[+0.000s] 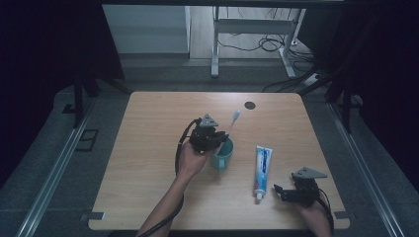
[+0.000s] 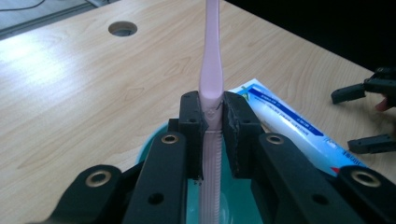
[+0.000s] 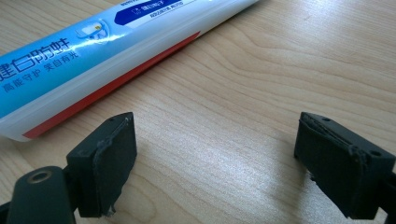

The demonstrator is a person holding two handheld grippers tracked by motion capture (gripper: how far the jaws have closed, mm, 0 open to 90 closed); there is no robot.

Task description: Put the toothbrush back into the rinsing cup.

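While our left gripper (image 2: pixel 212 119) pinches the slim pink plastic toothbrush (image 2: pixel 211 70) upright over the teal plastic cup (image 1: pixel 223 154) at mid-table, we judge the drop-in nearly done. Our right gripper (image 3: pixel 212 163), jaws spread, waits beside the blue-and-white toothpaste tube (image 3: pixel 88 51) near the table's right edge.

the toothbrush (image 2: pixel 211 70) head is cut off above; its lower end hides behind the tool.
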